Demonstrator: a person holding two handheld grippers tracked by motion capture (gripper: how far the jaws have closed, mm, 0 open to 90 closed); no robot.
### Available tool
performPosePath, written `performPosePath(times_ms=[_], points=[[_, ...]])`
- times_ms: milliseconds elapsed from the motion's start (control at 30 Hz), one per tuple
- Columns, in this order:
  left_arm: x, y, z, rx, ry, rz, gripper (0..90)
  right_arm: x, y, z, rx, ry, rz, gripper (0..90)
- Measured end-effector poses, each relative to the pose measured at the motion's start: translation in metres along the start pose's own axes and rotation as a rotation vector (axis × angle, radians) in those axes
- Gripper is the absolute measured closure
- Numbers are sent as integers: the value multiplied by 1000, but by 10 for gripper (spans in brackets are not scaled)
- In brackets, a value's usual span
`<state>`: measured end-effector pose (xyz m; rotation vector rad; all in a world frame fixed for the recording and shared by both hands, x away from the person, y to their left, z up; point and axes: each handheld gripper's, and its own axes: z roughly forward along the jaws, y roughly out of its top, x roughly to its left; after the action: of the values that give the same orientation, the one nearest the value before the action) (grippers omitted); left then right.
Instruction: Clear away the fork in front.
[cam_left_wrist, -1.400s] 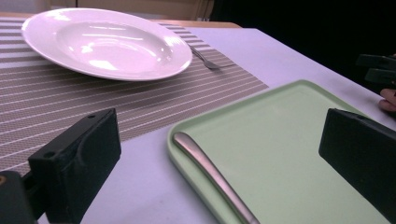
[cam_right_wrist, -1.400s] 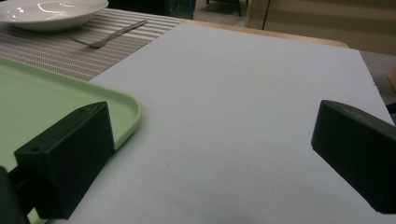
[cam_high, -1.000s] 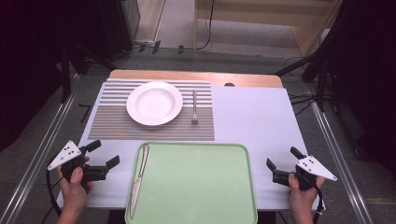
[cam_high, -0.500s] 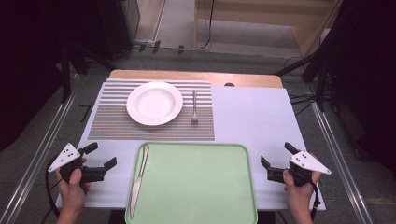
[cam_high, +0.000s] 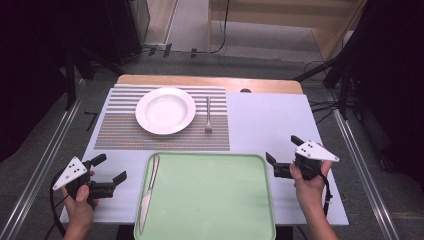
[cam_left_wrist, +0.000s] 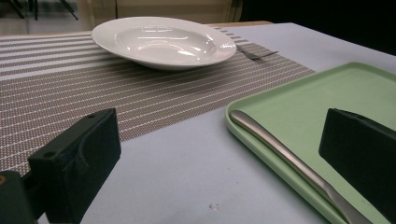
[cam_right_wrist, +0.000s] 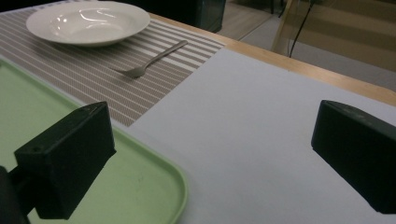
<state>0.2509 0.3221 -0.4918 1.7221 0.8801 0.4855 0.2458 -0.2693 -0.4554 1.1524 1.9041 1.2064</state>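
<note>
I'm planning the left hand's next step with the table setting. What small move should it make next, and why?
Probably ease the left gripper forward and rightward until its jaws straddle the handle of the knife. The jaws stand open and empty, the knife lies along the left edge of the green tray, close ahead, and the fork already lies on the placemat beside the plate.
</note>
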Motion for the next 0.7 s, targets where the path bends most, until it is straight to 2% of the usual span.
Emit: performPosePath(times_ms=[333, 467, 700], points=[[0, 0, 1, -2, 2, -6, 0, 5, 36, 22, 15, 28, -38, 0], [1, 0, 0, -2, -2, -6, 0, 8, 46, 30, 29, 39, -55, 0], [0, 0, 0, -3, -5, -2, 0, 10, 58, 46, 61, 51, -54, 0]])
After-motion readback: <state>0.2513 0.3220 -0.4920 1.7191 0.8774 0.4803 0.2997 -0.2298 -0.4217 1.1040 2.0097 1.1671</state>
